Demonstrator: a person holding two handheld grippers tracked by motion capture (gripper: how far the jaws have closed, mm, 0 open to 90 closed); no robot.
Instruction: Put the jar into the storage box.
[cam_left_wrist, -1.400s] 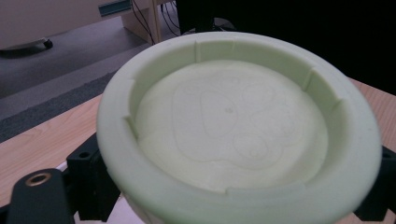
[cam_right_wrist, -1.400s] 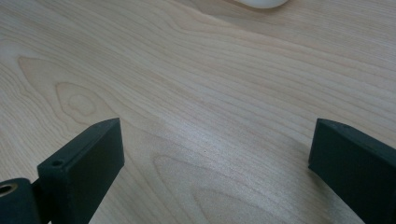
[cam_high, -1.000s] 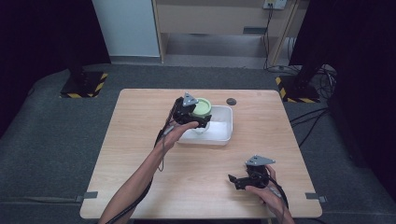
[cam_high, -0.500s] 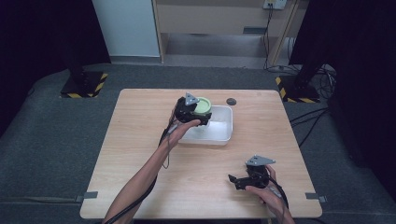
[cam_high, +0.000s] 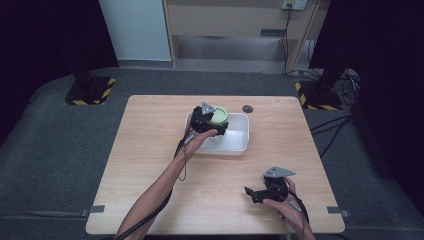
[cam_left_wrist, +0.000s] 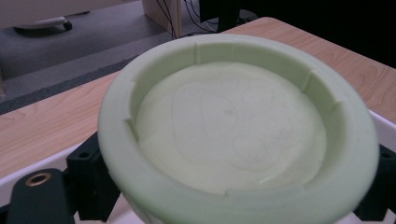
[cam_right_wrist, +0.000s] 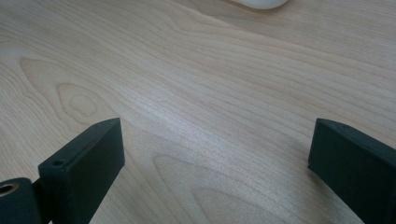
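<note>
Green bowl (cam_left_wrist: 233, 135) | clamped in left claw (cam_high: 212, 122) | over white tray (cam_high: 239, 135)

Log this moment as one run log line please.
left gripper: shut on green bowl | bowl: over white tray | right gripper: open, empty, near table

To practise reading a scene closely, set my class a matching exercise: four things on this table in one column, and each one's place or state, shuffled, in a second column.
Column 1
1. green bowl
2. white tray
3. right gripper
4. small dark disc

Column 2
A. jaws apart, nothing between them
B. alone near the table's far edge
C. held by the left gripper over the tray
D. sits mid-table

Pairs: 1-C, 2-D, 3-A, 4-B
</note>
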